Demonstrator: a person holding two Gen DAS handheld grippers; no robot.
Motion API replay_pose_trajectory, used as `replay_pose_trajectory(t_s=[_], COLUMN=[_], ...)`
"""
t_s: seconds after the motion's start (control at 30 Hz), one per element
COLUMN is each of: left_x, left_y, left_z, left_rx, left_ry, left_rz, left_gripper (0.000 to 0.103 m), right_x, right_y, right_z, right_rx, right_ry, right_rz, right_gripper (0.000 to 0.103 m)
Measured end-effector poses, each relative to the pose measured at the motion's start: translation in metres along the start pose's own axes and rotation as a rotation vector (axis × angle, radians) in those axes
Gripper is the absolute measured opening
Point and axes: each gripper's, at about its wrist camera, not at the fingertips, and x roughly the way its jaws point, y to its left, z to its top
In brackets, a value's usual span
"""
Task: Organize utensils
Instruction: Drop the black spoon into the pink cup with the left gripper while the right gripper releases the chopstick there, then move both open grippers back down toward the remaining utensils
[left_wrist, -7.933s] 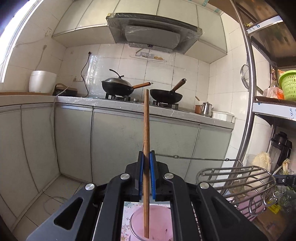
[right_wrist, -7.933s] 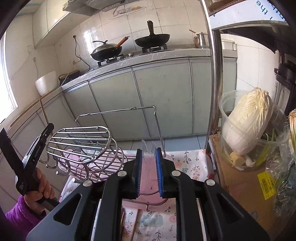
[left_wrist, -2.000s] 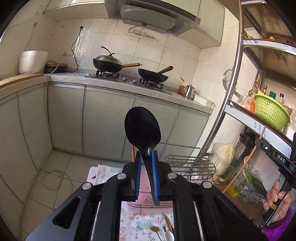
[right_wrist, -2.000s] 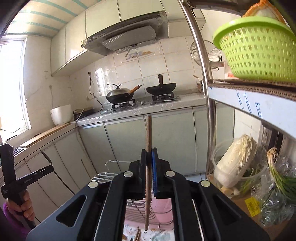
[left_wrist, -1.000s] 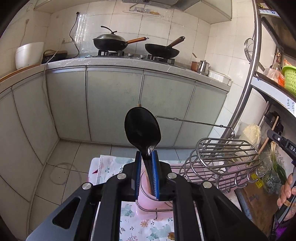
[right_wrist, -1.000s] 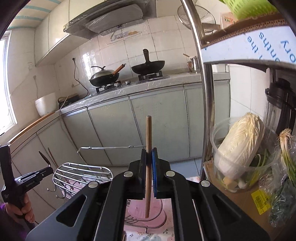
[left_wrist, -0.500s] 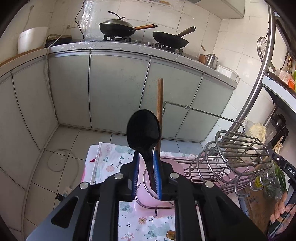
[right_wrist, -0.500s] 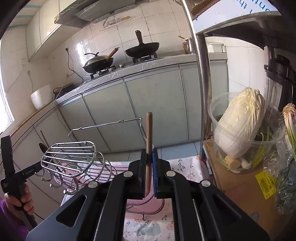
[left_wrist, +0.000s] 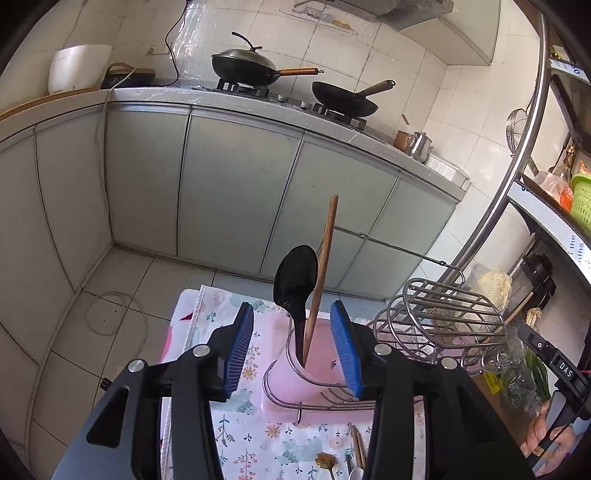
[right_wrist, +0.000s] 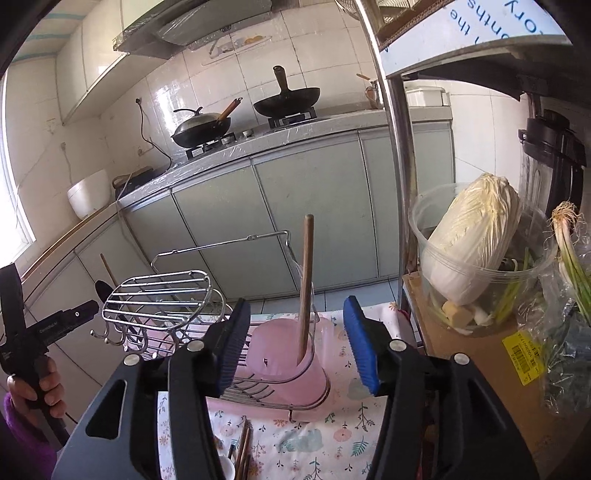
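In the left wrist view a black spoon (left_wrist: 296, 275) and a wooden chopstick (left_wrist: 323, 258) stand in a pink cup (left_wrist: 306, 373) at the left end of a wire rack (left_wrist: 436, 314). My left gripper (left_wrist: 295, 350) is open around them, touching neither. In the right wrist view another wooden chopstick (right_wrist: 306, 284) stands in a pink cup (right_wrist: 280, 354) at the rack's right end. My right gripper (right_wrist: 299, 339) is open around it. More utensils (left_wrist: 354, 461) lie on the floral cloth (left_wrist: 243, 435) near me.
The wire rack's domed basket (right_wrist: 162, 295) sits between the cups. A metal shelf post (right_wrist: 399, 166) and a tub with a cabbage (right_wrist: 472, 240) stand to the right. Kitchen cabinets (left_wrist: 236, 192) with woks are beyond the table.
Both grippers have lowered and opened. The left let go of the black spoon into its cup; the right let go of the chopstick into its cup.
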Motion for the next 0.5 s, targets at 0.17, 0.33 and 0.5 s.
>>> replay_pose_trajectory(t_s=[0.17, 0.33, 0.5], left_x=[-0.019, -0.037, -0.048], left_y=[-0.005, -0.009, -0.011], left_z=[-0.01, -0.026, -0.05], left_rx=[0.016, 0.036, 0.073], left_ry=[-0.011, -0.015, -0.002], left_rz=[-0.016, -0.041, -0.046], left_gripper=[0.043, 0.043, 0.043], right_x=[-0.021, -0.03, -0.031], right_y=[0.008, 0.011, 0.004], right_z=[-0.016, -0.036, -0.059], right_rx=[-0.041, -0.042, 0.046], right_ry=[-0.031, -0.007, 0.043], right_rz=[-0.042, -0.04, -0.03], right_gripper=[0.06, 0.06, 0.06])
